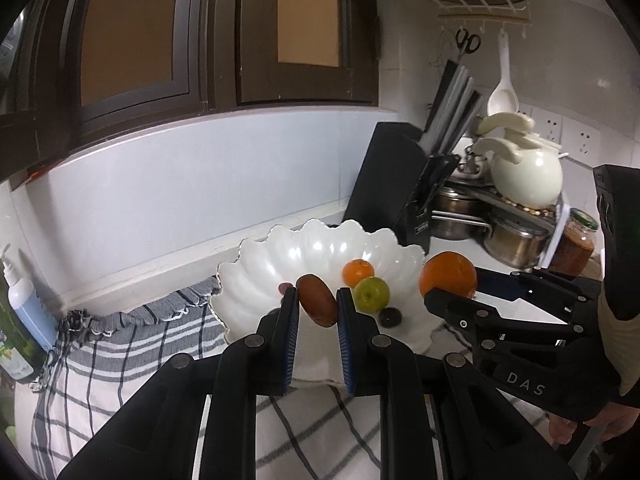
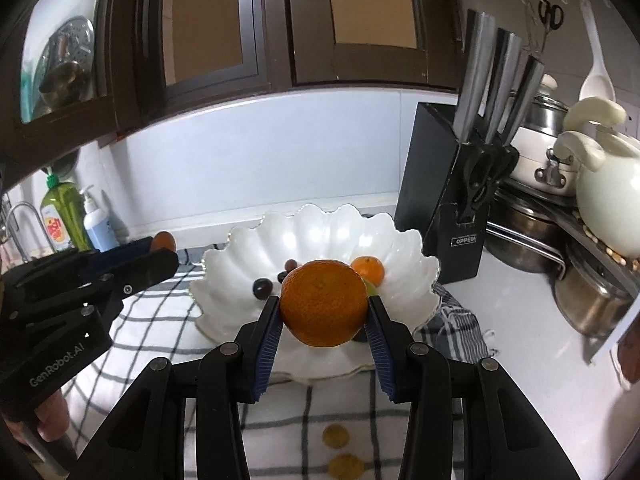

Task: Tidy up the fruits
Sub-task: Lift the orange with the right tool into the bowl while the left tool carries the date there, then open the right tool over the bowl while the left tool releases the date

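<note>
My left gripper (image 1: 318, 300) is shut on a brown oval fruit (image 1: 317, 299) and holds it over the near rim of a white scalloped bowl (image 1: 256, 268). In the bowl lie a small orange (image 1: 358, 272), a green fruit (image 1: 372, 294) and a dark grape (image 1: 390, 317). My right gripper (image 2: 324, 312) is shut on a large orange (image 2: 323, 302) above the bowl's (image 2: 412, 280) front edge. The right gripper also shows in the left wrist view (image 1: 440, 292), and the left gripper shows in the right wrist view (image 2: 160, 256). Two small yellow fruits (image 2: 338, 450) lie on the cloth.
A striped checked cloth (image 1: 132, 344) lies under the bowl. A black knife block (image 2: 444, 196) stands right of the bowl, with steel pots (image 2: 592, 300), a cream teapot (image 2: 608, 196) and a jar (image 1: 574, 242) beyond. Soap bottles (image 2: 76, 220) stand at the left.
</note>
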### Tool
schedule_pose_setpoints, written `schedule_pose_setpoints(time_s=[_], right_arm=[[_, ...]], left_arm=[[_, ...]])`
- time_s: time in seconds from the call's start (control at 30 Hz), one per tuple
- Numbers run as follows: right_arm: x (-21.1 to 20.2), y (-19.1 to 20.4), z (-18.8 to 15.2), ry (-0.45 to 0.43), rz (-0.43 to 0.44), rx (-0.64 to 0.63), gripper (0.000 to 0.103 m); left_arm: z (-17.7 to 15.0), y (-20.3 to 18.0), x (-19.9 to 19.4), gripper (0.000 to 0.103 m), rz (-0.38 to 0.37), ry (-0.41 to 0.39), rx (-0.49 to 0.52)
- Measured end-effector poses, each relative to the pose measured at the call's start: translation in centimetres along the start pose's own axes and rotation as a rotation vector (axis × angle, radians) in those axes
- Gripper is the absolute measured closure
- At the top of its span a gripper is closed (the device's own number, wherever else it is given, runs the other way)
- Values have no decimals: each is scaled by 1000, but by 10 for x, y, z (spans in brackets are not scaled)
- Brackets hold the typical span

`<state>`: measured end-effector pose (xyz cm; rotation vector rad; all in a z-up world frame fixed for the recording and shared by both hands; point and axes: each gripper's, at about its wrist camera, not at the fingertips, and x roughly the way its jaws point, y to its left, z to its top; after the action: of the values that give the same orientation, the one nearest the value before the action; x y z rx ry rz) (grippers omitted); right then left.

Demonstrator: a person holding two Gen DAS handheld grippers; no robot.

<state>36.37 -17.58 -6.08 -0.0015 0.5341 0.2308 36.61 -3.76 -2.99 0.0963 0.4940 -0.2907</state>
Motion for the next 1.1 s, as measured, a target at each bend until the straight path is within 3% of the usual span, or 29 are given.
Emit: schedule_pose_setpoints(time_s=[0.77,0.87,0.9,1.0,1.1], right_arm=[[85,-10,6,160,-4,-25,59],[88,-11,5,172,-6,-21,59],[90,-12,4,181,-7,-19,58],[89,-15,3,179,-13,-5,46],[83,-16,5,158,-31,2,45]], left_arm=[[-9,17,101,83,1,213,-41],[-10,16,106,71,1,226,-38],[-10,17,106,62,5,226,-40],[-10,18,105,59,13,221,-45],[-9,18,102,53,23,218,-41]])
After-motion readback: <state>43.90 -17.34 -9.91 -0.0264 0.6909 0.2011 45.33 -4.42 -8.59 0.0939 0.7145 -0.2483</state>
